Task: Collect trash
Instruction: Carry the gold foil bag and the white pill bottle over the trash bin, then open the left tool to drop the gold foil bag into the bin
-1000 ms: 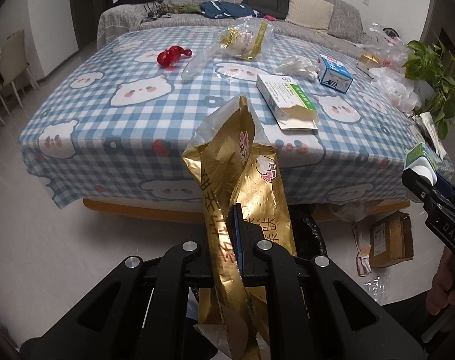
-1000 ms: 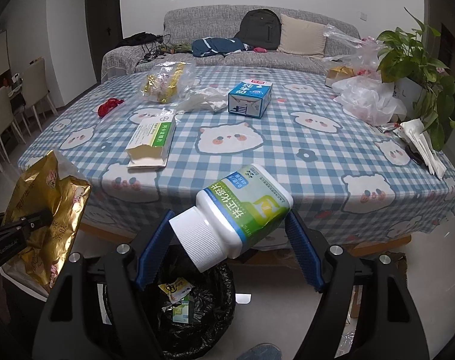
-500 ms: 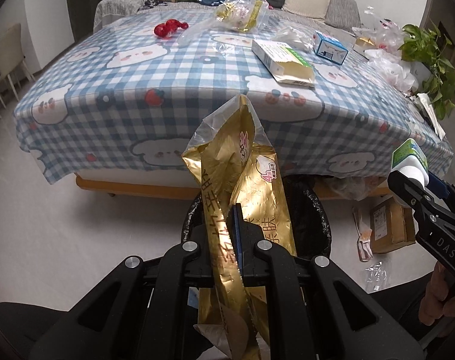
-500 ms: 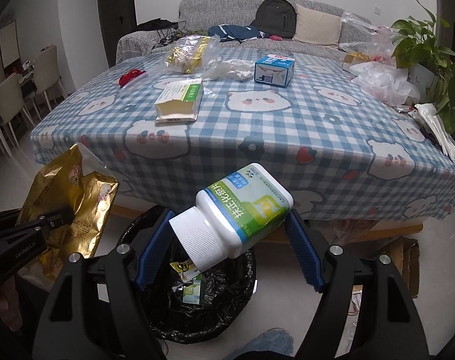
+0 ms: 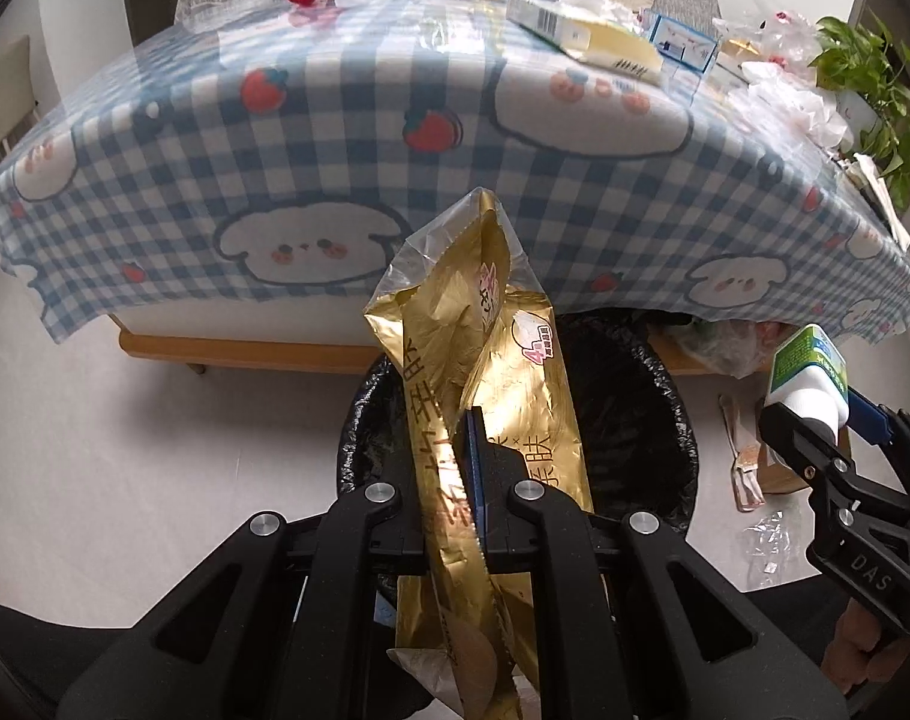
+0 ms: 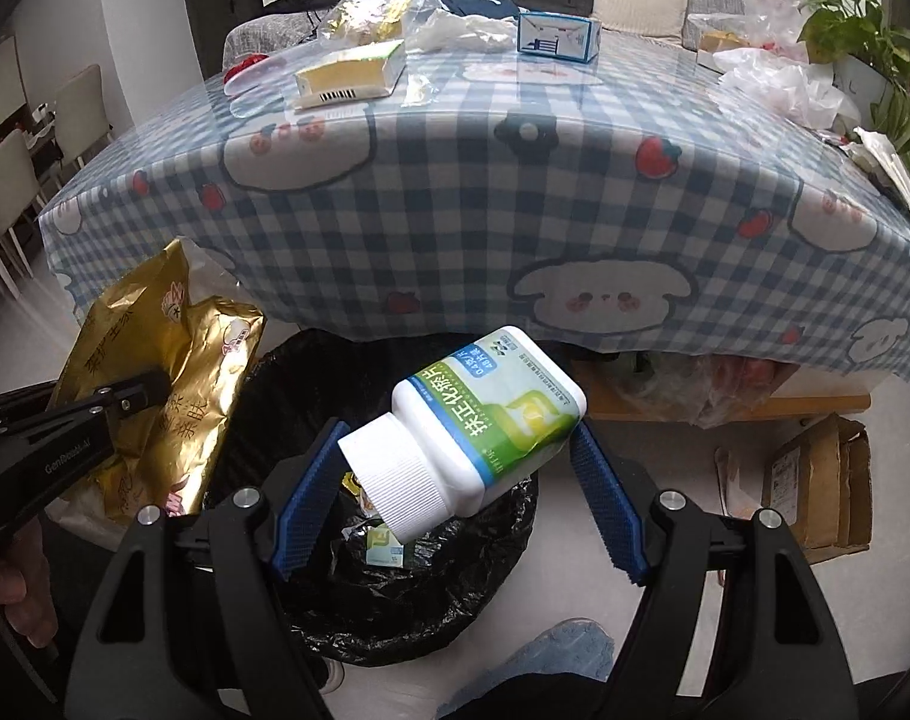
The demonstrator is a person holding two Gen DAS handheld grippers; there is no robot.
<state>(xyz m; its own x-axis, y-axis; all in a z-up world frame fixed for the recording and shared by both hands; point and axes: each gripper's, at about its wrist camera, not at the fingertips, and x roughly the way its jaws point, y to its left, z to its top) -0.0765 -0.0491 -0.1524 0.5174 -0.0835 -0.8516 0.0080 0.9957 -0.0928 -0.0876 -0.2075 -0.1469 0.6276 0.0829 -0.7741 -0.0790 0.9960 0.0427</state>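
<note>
Trash is in both grippers: the left gripper (image 5: 475, 468) has its jaws clamped on a crumpled gold foil wrapper (image 5: 484, 372), and the right gripper (image 6: 457, 468) carries a white pill bottle (image 6: 484, 420) with a green and blue label, lying tilted between its blue pads (image 6: 604, 498) with the cap toward the camera. Whether those pads still press the bottle or have begun to part is hard to tell from this angle.

A second ago the table top filled both views and the black-lined bin (image 6: 431, 594) showed only at the lower edge. Now both grippers have dropped below the edge of the checked tablecloth (image 6: 514, 192), and the bin's open mouth lies right behind the wrapper and under the bottle. A few scraps already lie inside.

That puts both pieces in place for release; opening the jaws is likely the next step. More rubbish waits on the table: a green and white carton (image 6: 353, 75), a blue box (image 6: 556, 36) and loose plastic bags (image 6: 778, 81).
</note>
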